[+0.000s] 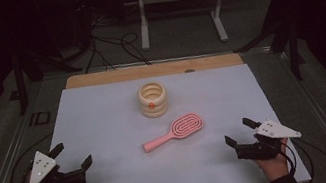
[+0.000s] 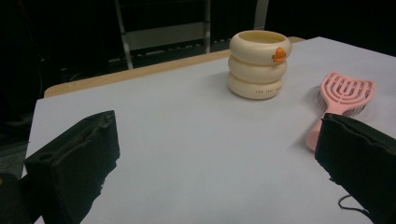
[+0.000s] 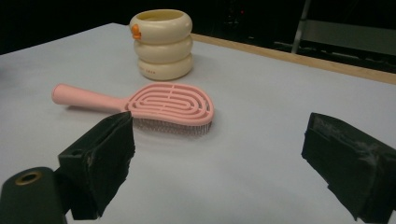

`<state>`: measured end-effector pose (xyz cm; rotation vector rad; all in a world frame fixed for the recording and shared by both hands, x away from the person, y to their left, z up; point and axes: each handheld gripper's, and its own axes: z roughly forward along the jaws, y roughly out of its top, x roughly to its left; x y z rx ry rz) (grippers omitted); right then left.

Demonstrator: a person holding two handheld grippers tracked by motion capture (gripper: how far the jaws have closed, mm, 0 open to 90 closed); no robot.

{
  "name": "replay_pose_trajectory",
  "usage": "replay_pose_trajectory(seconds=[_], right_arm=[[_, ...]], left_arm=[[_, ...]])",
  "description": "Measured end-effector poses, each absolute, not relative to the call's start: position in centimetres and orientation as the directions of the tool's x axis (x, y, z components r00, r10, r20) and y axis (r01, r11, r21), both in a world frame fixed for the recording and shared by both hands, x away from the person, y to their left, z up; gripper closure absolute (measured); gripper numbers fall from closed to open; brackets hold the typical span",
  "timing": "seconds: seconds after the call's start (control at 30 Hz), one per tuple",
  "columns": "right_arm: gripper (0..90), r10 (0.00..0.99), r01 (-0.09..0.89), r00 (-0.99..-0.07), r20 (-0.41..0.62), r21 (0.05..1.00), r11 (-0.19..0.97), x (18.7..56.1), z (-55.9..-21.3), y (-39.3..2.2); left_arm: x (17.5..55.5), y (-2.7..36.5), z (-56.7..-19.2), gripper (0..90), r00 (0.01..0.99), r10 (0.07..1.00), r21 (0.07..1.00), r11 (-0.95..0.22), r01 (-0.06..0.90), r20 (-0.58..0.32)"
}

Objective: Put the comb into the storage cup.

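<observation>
Claws first: your left claw [image 1: 72, 156] sits near the front left corner of the counter [image 1: 105, 122], jaws spread wide with nothing between them, and your right claw [image 1: 240, 131] sits near the front right corner, jaws just as wide and just as empty. Each carries a grey three-cornered plate on top, and your hands hold them from the near edge.

Between the two, a little past them, lies the pink hairbrush [image 1: 175, 131]. It rests flat on the pale sheet, bristles down, with its slotted oval head pointing toward the far right and its handle running toward the near left. In the right gripper view the hairbrush [image 3: 154, 105] lies just beyond your left-hand jaw — head nearer the middle, handle reaching off to the left. In the left gripper view it [image 2: 343, 95] shows at the right, partly behind the right-hand jaw.

Farther back, near the middle of the counter, stands the cream ringed cup [image 1: 153, 99] — three stacked bulging rings, upright, open at the top, with a small orange knob on its front. It stands apart from the hairbrush, not touching it.
</observation>
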<state>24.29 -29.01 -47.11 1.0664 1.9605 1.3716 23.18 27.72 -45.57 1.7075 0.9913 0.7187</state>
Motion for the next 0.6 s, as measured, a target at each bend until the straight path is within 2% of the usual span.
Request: replay_pose_trajectory(seconds=[0.6], right_arm=[[9.1, 0.828, 0.326, -0.56, 0.035, 0.928, 0.181, 24.5, -47.28, -28.95]], left_arm=[[23.3, 27.13, -45.71, 0.8, 0.495, 0.869, 0.937, -0.19, 0.295, 0.02]])
